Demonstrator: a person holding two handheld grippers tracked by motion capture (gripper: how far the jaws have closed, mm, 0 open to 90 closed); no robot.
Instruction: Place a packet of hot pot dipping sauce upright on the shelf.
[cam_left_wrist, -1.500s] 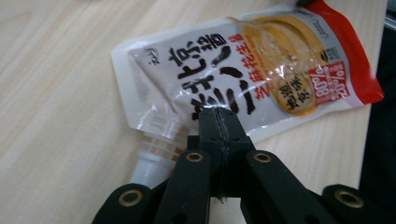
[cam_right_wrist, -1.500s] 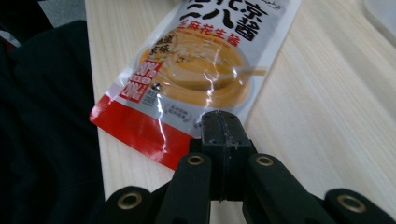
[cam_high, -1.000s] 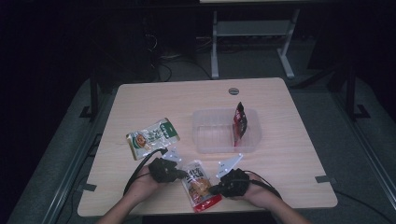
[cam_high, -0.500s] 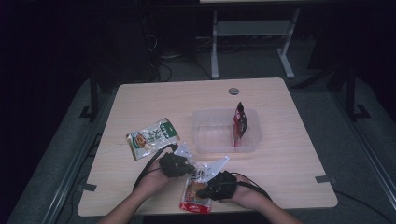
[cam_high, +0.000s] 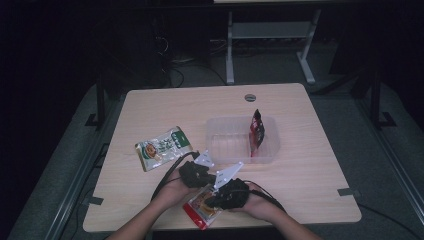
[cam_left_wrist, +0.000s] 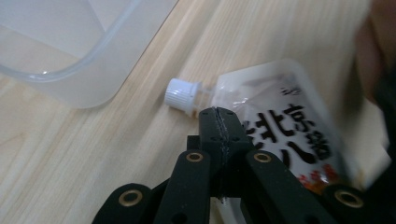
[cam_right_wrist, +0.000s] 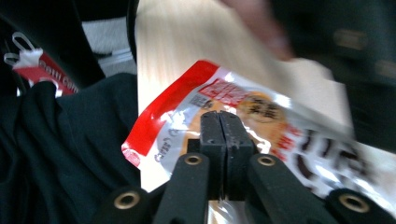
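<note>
A spouted snack pouch (cam_high: 199, 209) with a red bottom edge lies at the table's front edge, between both hands. In the left gripper view, the left gripper (cam_left_wrist: 219, 120) is shut on the pouch (cam_left_wrist: 285, 130) just behind its white screw cap (cam_left_wrist: 180, 94). From above, the left gripper (cam_high: 194, 173) sits at the pouch's upper end. The right gripper (cam_high: 226, 196) is beside it, over the pouch's middle. Its own view has the right gripper (cam_right_wrist: 219, 120) shut on the printed pouch (cam_right_wrist: 243, 100) near the red edge (cam_right_wrist: 154, 123).
A clear plastic container (cam_high: 227, 145) stands just beyond the hands, with a dark red packet (cam_high: 256, 129) upright at its right end. Its rounded corner (cam_left_wrist: 70, 60) is close to the cap. A green packet (cam_high: 162, 147) lies to the left. A cable hole (cam_high: 250, 97) marks the table's far side.
The two hands have come together: the right gripper moved left, the left gripper moved right. The pouch has turned and slid a little left toward the front edge.
</note>
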